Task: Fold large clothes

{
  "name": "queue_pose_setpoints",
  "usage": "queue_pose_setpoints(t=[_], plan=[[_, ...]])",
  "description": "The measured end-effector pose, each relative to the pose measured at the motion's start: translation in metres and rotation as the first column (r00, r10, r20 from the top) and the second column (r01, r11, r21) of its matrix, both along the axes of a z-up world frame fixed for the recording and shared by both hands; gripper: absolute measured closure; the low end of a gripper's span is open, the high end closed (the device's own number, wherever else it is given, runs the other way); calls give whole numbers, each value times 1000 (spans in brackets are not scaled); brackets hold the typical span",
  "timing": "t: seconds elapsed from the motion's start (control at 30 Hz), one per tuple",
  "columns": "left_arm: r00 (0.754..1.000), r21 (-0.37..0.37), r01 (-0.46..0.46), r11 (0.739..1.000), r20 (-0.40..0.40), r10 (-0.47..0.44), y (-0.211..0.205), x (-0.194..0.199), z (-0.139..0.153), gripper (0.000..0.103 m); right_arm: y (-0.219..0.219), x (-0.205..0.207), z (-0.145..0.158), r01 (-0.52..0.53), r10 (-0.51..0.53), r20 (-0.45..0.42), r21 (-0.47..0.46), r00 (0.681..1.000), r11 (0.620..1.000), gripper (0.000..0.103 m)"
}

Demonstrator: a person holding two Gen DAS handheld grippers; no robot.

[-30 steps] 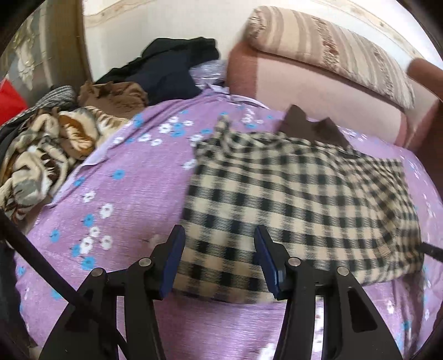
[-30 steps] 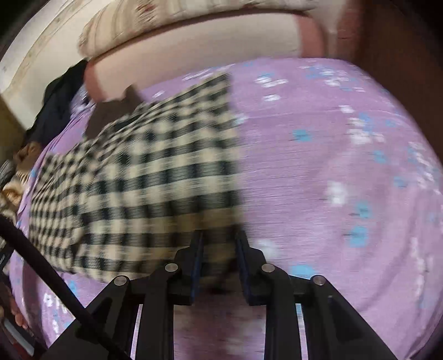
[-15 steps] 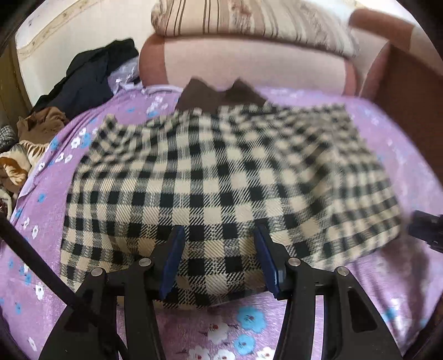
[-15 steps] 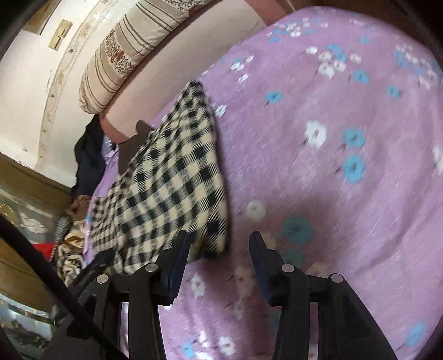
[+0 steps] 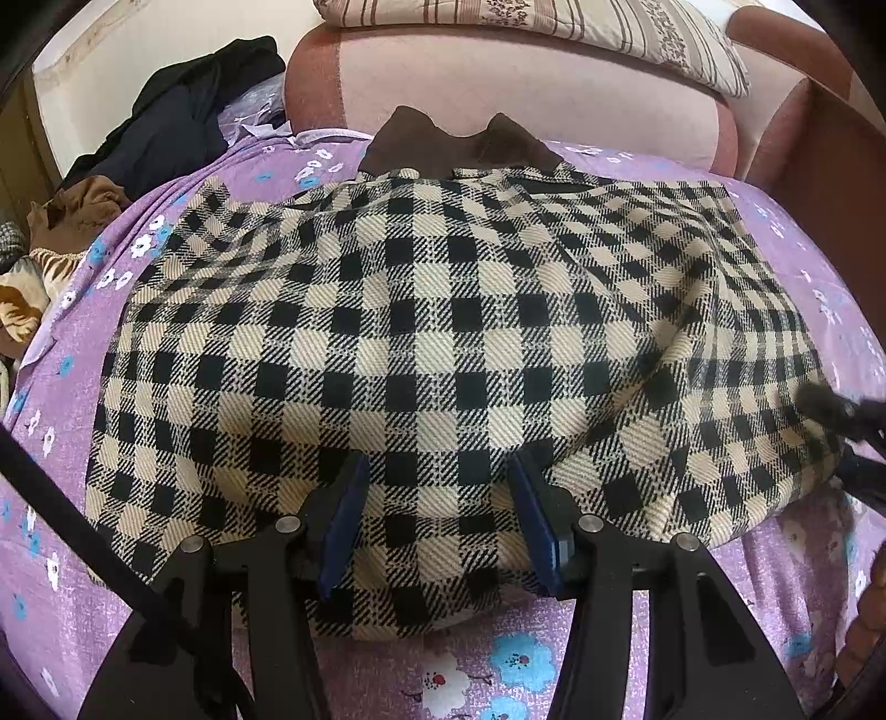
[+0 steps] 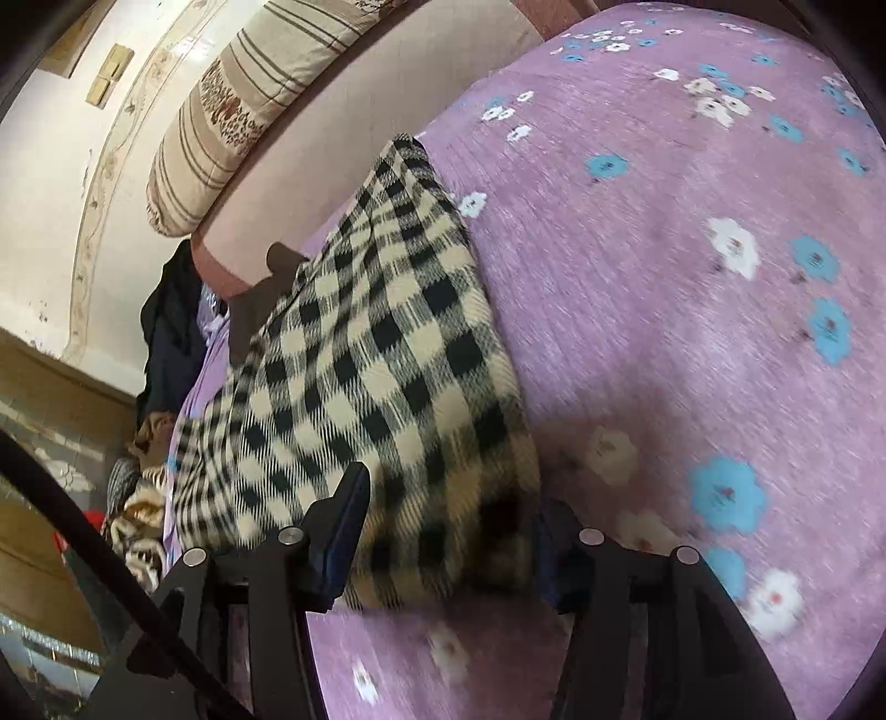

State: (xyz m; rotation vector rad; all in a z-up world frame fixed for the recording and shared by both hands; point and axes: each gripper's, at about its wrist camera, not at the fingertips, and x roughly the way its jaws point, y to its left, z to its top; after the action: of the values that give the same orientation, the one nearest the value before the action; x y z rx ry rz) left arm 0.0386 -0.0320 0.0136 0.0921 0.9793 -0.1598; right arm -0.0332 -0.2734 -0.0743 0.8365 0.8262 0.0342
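Note:
A folded black-and-cream checked garment with a brown collar lies flat on the purple flowered bed cover. My left gripper is open, its blue-padded jaws standing over the garment's near edge at the middle. My right gripper is open, its jaws either side of the garment's near corner. The right gripper's tips also show in the left wrist view at the garment's right end.
A striped pillow lies on the pink bolster behind the garment. A pile of dark and patterned clothes sits at the far left. A brown wooden bed frame stands at the right.
Both grippers have moved in over the garment's near edge. The right gripper, nearly shut a second ago, has opened and now straddles the corner.

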Motion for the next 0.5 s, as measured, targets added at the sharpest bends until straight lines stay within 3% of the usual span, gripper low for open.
queue_pose_setpoints(t=[0.07, 0.13, 0.23, 0.33, 0.5], plan=[[1000, -4, 0, 1000, -2, 0, 1, 0, 0, 51, 4, 10, 2, -10, 10, -7, -22, 1000, 1000, 48], [1000, 2, -2, 1000, 1, 2, 0, 0, 0, 51, 3, 15, 2, -29, 29, -15, -13, 999, 1000, 86], [1000, 12, 1, 1000, 5, -1, 1, 0, 0, 51, -2, 16, 3, -37, 37, -15, 16, 999, 999, 88], [1000, -1, 3, 1000, -1, -3, 4, 0, 0, 51, 6, 17, 16, -50, 49, -27, -64, 998, 997, 89], [999, -170, -41, 985, -39, 35, 42, 3, 27, 54, 31, 25, 51, -89, 90, -4, -207, 996, 974, 89]])
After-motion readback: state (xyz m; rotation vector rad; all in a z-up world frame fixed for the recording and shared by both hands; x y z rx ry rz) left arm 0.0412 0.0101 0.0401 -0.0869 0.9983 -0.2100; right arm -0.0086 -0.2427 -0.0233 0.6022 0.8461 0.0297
